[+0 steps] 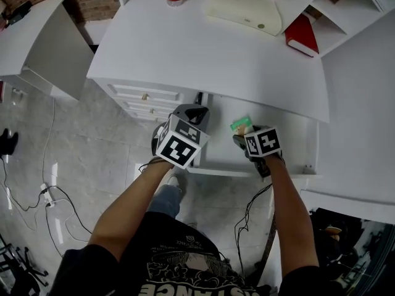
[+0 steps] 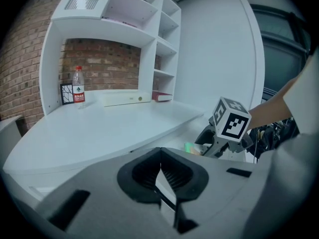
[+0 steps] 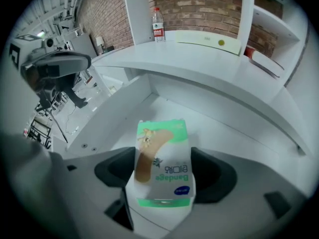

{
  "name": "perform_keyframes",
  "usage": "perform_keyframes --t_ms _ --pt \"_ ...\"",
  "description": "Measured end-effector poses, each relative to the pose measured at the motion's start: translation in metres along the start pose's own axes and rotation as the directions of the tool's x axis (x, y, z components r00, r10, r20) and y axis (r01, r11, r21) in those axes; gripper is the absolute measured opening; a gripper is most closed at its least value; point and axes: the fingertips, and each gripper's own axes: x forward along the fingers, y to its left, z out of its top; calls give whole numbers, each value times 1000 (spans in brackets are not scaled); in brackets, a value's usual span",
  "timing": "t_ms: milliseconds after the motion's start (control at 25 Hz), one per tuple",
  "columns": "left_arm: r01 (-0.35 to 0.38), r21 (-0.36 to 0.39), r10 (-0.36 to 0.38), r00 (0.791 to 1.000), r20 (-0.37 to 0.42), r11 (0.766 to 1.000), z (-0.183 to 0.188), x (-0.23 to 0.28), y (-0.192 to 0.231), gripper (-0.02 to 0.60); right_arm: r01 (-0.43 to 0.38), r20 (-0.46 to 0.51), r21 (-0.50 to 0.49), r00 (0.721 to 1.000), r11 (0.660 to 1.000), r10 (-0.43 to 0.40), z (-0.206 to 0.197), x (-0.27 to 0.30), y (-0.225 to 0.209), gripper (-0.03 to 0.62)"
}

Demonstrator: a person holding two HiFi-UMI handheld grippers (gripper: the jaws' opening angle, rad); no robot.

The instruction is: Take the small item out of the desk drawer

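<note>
The right tool (image 1: 239, 137) is clamped on the sides of the bandage box (image 3: 162, 156), at the open drawer (image 1: 237, 172) under the surface's front edge. The left tool (image 2: 160, 177) is closed and empty. A weak pinch could let the light box slip back in.

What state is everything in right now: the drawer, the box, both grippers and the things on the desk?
White desk drawer: pulled open.
Green-and-white cardboard bandage box: clamped between the right gripper's jaws, over the open drawer.
Right gripper: jaws shut on the bandage box.
Left gripper: jaws together, nothing between them.
Clear plastic water bottle: upright on the desktop, cap on.
Small white side drawers: shut.
</note>
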Motion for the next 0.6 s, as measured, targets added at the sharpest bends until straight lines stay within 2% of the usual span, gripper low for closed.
perform_keyframes --t_ms 600 --pt "4 22 -5 1000 30 1000 42 -39 7 8 32 56 43 998 999 -35 18 -56 15 348"
